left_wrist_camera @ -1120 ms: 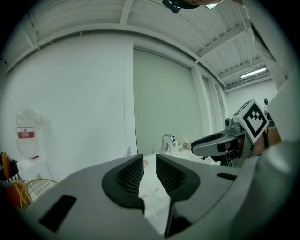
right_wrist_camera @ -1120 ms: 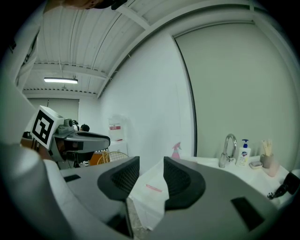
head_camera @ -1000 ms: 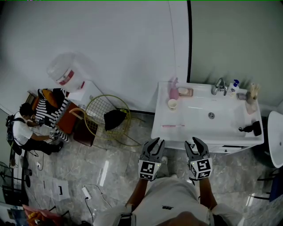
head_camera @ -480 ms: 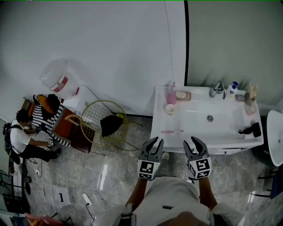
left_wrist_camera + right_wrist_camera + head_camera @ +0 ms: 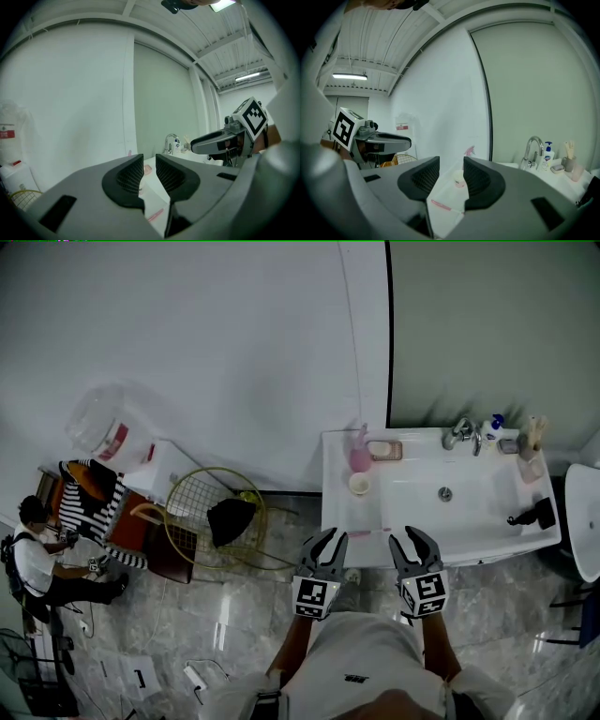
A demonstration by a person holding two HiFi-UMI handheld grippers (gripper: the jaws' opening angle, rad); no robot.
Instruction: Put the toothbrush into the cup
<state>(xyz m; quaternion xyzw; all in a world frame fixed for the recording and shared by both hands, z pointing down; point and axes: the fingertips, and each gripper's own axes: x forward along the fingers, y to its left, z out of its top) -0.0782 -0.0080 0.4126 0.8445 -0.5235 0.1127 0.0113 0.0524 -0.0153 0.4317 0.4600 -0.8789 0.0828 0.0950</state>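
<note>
A pink toothbrush (image 5: 370, 532) lies flat on the white sink's left counter (image 5: 339, 507), near its front edge. A small pale cup (image 5: 358, 484) stands upright farther back on that counter. My left gripper (image 5: 326, 540) and right gripper (image 5: 410, 538) hover side by side just in front of the sink, both open and empty. In the right gripper view the toothbrush (image 5: 440, 205) and cup (image 5: 459, 178) show between the jaws of the right gripper (image 5: 451, 176). In the left gripper view the toothbrush (image 5: 154, 215) lies below the left gripper (image 5: 150, 174).
A pink spray bottle (image 5: 360, 454) and a soap dish (image 5: 385, 450) sit behind the cup. The faucet (image 5: 461, 432), a soap bottle (image 5: 495, 426) and a dark object (image 5: 534, 514) are around the basin. A wire basket (image 5: 211, 517) stands left; a person (image 5: 37, 554) crouches far left.
The sink has drawn closer to both grippers and shifted slightly left in the head view. The toothbrush now lies right at the fingertips. Both grippers stay open.
</note>
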